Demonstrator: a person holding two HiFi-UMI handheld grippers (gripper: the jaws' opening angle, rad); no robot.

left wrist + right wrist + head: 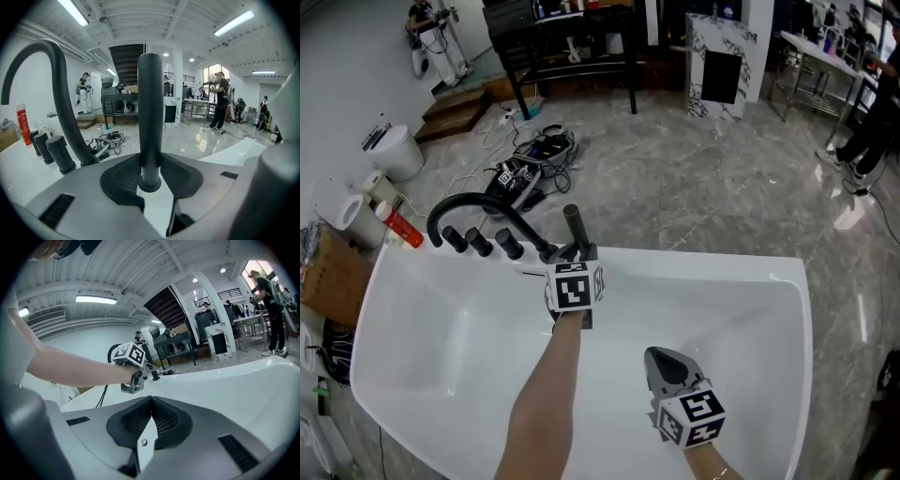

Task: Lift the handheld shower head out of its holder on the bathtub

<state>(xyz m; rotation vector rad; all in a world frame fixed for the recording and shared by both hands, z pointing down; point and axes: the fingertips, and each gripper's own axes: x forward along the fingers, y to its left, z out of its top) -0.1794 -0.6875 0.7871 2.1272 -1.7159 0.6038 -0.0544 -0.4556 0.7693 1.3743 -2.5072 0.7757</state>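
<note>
The black handheld shower head (pixel 572 225) stands upright as a rod in its holder on the far rim of the white bathtub (pixel 703 263). My left gripper (pixel 573 251) reaches to its base. In the left gripper view the dark pads (pixel 123 180) sit against both sides of the shower head (pixel 150 112), so my left gripper (pixel 150 165) is shut on it. My right gripper (pixel 660 357) hangs over the tub basin, nearer me and to the right. Its jaws (pixel 151 400) are shut with nothing between them. The right gripper view also shows the left gripper (pixel 134 370) at the rim.
A black arched faucet spout (pixel 474 201) and three black knobs (pixel 480 243) stand on the rim just left of the shower head. Paper rolls (pixel 338 205), a red bottle (pixel 402 229) and a cardboard box (pixel 334 277) lie left of the tub. Cables (pixel 535 157) cover the floor beyond.
</note>
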